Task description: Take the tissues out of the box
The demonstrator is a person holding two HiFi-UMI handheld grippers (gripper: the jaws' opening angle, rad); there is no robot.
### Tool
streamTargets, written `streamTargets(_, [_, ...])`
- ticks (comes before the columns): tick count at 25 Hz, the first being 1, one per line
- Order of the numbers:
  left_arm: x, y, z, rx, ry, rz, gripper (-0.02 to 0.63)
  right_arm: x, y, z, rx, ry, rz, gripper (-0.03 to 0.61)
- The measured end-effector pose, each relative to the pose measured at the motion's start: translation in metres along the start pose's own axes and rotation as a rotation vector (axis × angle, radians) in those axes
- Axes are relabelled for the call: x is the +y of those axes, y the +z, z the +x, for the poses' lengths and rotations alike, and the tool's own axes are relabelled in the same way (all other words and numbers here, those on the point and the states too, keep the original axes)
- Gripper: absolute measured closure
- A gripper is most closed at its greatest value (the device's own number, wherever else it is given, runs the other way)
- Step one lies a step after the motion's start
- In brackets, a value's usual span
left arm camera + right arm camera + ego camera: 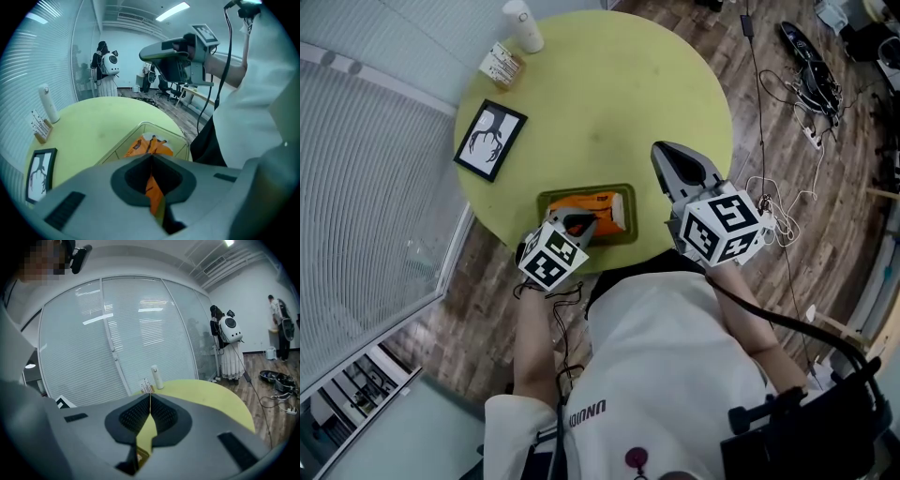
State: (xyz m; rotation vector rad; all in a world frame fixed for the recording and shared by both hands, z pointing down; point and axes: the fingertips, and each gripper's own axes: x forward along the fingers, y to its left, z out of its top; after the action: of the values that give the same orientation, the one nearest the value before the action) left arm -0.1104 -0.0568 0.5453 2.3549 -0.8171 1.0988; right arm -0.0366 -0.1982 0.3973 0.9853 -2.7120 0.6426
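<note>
Head view: left gripper (579, 225) pinching the orange tissue packet (605, 208), which sits in the clear box (630, 217) right below its tips. Left gripper view: jaws together, orange between them. Right gripper view: right gripper (150, 397) pressed together, holding nothing, over the yellow table (211, 390).

- A round yellow-green bench (609, 103) fills the upper middle of the head view.
- A white bottle (523, 25) stands upright at its upper left edge.
- A small holder of sticks (502, 65) sits just beside the bottle.
- A black-framed picture (490, 140) lies flat at the left.
- A clear box (551, 200) sits at the lower edge.
</note>
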Motion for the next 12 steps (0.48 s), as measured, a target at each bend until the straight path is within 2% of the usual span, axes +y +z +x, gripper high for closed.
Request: streamTargets(12, [0.008,0.016,-0.024,-0.063,0.079,0.012,0.601,0.01,-0.001,0.005,0.005,0.024,-0.009,0.558])
